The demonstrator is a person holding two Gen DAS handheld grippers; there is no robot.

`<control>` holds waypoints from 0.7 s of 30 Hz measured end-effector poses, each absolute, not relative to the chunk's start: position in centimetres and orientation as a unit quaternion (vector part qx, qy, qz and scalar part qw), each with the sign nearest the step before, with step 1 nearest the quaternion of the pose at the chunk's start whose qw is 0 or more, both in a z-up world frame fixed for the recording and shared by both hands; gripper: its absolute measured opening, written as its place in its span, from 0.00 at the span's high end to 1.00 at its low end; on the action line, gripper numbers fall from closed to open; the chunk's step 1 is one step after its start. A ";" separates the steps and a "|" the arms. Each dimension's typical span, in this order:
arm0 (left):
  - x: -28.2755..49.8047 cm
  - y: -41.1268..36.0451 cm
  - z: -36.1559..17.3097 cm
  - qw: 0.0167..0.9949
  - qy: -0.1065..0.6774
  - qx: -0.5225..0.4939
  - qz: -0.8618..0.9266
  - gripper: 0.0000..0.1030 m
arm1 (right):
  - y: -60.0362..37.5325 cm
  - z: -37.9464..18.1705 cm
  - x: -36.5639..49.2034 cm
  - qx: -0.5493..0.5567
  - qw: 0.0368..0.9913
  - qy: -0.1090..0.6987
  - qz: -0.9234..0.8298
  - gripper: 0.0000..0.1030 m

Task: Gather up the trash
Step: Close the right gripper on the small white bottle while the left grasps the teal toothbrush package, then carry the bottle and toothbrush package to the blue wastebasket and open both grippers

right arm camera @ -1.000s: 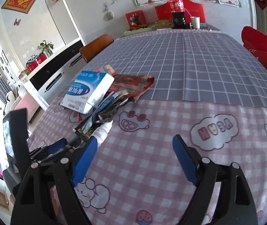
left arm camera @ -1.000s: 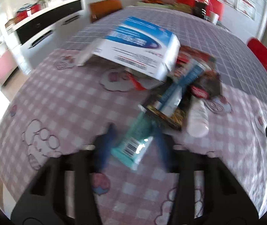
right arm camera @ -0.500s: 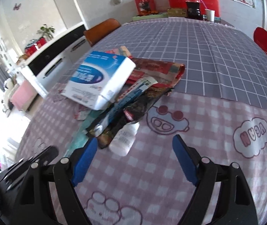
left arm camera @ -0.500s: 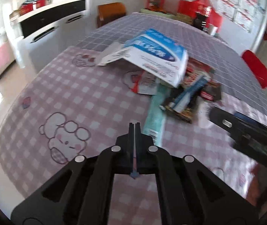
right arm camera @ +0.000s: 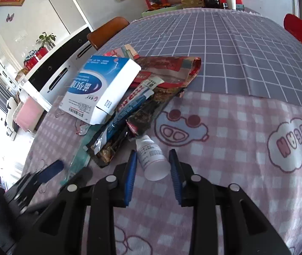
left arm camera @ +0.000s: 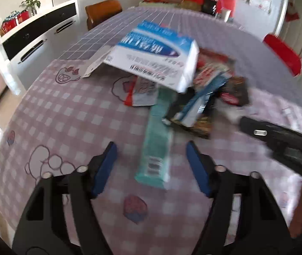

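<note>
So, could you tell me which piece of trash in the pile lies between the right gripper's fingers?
It is the small white bottle, lying on its side between the closing jaws of the right gripper. The blue and white box and the wrappers lie farther away in the pile.

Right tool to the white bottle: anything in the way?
Nothing visible. The white bottle already lies between the fingers of the right tool, whose jaws are closing. The wrapper pile sits beyond the cap end.
</note>
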State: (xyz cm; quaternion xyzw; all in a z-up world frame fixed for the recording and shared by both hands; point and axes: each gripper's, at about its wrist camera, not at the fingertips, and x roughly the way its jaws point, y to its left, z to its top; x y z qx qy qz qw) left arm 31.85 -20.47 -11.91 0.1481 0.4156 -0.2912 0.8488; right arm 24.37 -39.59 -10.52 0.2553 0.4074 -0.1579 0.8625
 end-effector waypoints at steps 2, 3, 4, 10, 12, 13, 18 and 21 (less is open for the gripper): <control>32.3 -20.7 -11.6 0.844 0.420 0.148 -0.298 0.64 | -39.8 -10.3 23.8 0.260 0.862 0.405 -0.158 0.71; 32.4 -20.7 -11.5 0.844 0.421 0.152 -0.295 0.74 | -39.8 -10.2 23.5 0.260 0.863 0.404 -0.159 0.71; 32.4 -20.7 -11.4 0.844 0.421 0.153 -0.295 0.77 | -39.9 -10.0 23.2 0.261 0.863 0.402 -0.159 0.71; 31.3 -19.9 -10.8 0.852 0.408 0.160 -0.285 0.85 | -39.7 -8.6 21.2 0.260 0.874 0.380 -0.157 0.75; 30.9 -19.2 -10.6 0.853 0.411 0.153 -0.283 0.86 | -39.5 -8.2 20.6 0.258 0.877 0.375 -0.154 0.77; 30.6 -18.8 -10.5 0.853 0.412 0.151 -0.281 0.87 | -39.4 -8.0 20.4 0.256 0.878 0.374 -0.152 0.77; 28.8 -16.1 -10.3 0.854 0.421 0.123 -0.280 0.89 | -38.9 -7.8 19.4 0.257 0.880 0.372 -0.147 0.77; 27.4 -14.3 -10.3 0.855 0.422 0.115 -0.277 0.89 | -38.2 -8.0 18.9 0.260 0.879 0.374 -0.141 0.77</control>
